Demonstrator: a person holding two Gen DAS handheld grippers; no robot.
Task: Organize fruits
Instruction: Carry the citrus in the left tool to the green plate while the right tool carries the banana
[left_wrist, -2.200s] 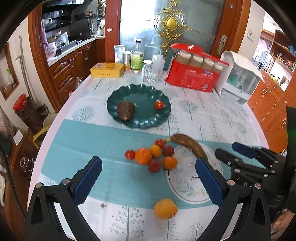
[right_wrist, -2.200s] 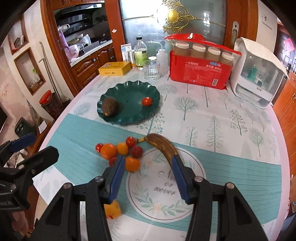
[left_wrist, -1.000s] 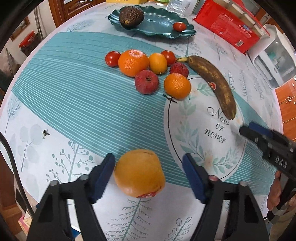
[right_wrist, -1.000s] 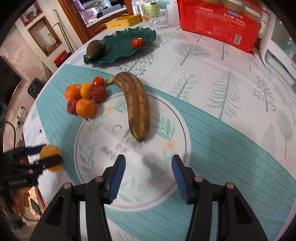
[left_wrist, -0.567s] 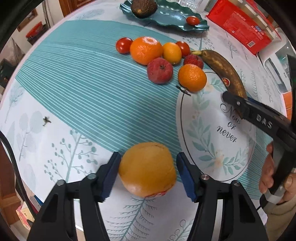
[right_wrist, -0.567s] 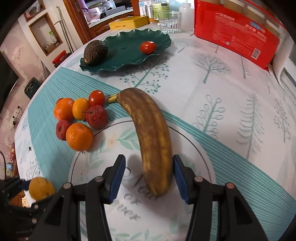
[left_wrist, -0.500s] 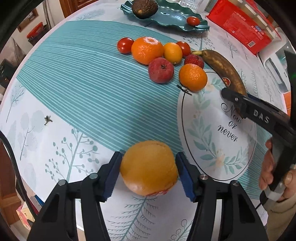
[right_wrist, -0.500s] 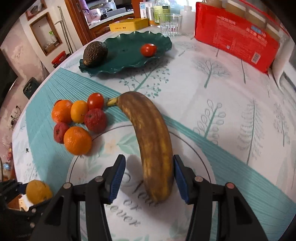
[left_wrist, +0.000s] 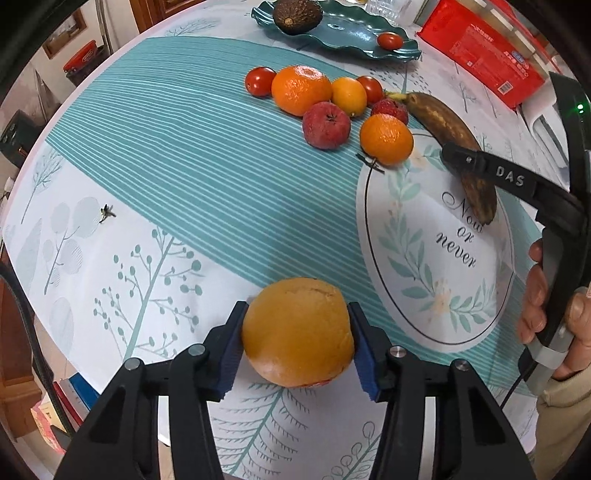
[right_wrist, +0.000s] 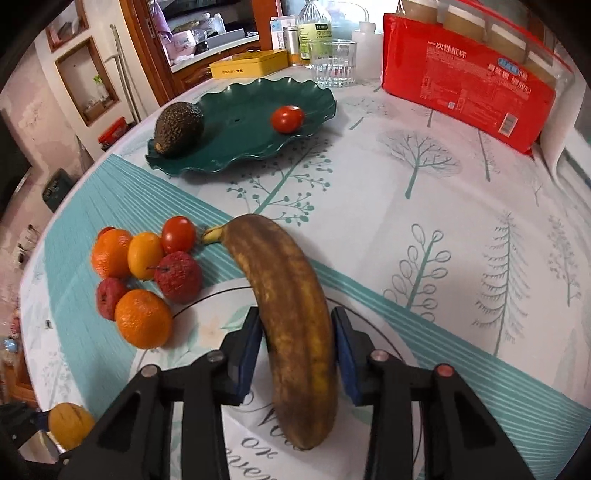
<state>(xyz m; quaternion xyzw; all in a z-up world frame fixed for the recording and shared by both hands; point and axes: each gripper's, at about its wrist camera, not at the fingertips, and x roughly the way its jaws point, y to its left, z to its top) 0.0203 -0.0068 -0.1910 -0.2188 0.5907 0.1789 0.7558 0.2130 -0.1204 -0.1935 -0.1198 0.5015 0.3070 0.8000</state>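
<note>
Clamping orange (left_wrist: 297, 332) in left gripper (left_wrist: 295, 345), banana (right_wrist: 291, 310) in right gripper (right_wrist: 297, 341), jaws just closing; next lifting both toward plate (right_wrist: 236, 147).

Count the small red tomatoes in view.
3. One tomato lies on the green plate; one sits by the banana's stem; one is at the cluster's far left end. Others may be hidden.

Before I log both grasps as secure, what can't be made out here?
- Left wrist view: underside of the large orange in the left hand-held gripper; hidden by the fruit itself.
- Right wrist view: right pad's contact on the banana in the right hand-held gripper; masked by the banana's curve.
- Left wrist view: banana's middle; covered by the right gripper's finger.
</note>
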